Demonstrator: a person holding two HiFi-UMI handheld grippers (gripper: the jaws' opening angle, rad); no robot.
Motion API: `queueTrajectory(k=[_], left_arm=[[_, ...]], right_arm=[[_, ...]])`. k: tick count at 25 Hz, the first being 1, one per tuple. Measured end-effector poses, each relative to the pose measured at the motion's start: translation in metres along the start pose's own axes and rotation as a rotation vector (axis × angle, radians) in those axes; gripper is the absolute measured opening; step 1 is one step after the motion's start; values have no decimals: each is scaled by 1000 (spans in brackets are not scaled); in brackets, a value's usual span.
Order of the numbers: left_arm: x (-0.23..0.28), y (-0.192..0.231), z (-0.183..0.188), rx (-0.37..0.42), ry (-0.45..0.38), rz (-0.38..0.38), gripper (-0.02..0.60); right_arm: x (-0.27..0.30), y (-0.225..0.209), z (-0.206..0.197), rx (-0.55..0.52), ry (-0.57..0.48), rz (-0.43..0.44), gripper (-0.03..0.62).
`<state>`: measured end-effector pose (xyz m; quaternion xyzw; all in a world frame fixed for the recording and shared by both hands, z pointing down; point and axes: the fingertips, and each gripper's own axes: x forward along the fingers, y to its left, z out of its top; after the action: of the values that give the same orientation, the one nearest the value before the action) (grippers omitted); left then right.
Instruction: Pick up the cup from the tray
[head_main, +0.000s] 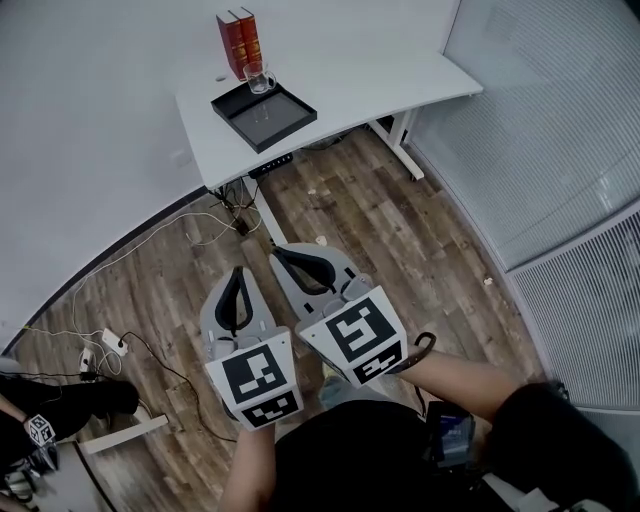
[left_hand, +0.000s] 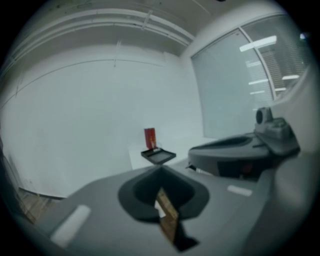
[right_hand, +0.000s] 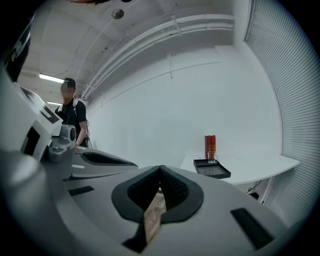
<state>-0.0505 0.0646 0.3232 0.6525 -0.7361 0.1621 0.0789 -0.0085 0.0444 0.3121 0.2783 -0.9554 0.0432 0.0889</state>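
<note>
A clear glass cup (head_main: 259, 78) stands at the far corner of a black tray (head_main: 280, 125) on a white desk (head_main: 380, 70), in front of two red books (head_main: 238, 42). Both grippers hover over the wooden floor, well short of the desk, and point toward it. My left gripper (head_main: 238, 272) is shut and holds nothing. Beside it my right gripper (head_main: 281, 251) is also shut and holds nothing. In the right gripper view the cup (right_hand: 212, 158) and tray (right_hand: 214, 171) lie far ahead, right of the closed jaw tips (right_hand: 160, 168). The left gripper view shows the tray (left_hand: 158, 156) small and distant.
Cables and a power strip (head_main: 112, 343) lie on the wooden floor to the left. The desk's white legs (head_main: 403, 140) reach the floor ahead. A ribbed glass wall (head_main: 560, 150) runs along the right. A person (right_hand: 73, 116) stands at the left of the right gripper view.
</note>
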Motion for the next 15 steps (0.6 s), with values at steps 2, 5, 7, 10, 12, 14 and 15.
queueTrajectory(k=[2,5,7,10,12,14,15], left_arm=[[4,-1,2,2,-1,7,-2],[10,-2,4,4,-1,16,-2],[16,-3,6,9,0,18,-2],[21,-5,8,17,-2,21,-2],[19,-8,9,24,-4,22,-2],[18,-10,11,30,-9,23,-2],[17,-10,12,31,-12,24,-2]], right_arm=[[2,-4,0,2,-3,4,14],[5,-9,1,8,-10,10,14],[9,-14,3,11,-14,13,14],[10,-18,5,15,-24,16,14],[8,-19,5,18,-32,15,14],[6,-21,7,19,-40,13,14],[5,-21,8,18,-44,13,14]])
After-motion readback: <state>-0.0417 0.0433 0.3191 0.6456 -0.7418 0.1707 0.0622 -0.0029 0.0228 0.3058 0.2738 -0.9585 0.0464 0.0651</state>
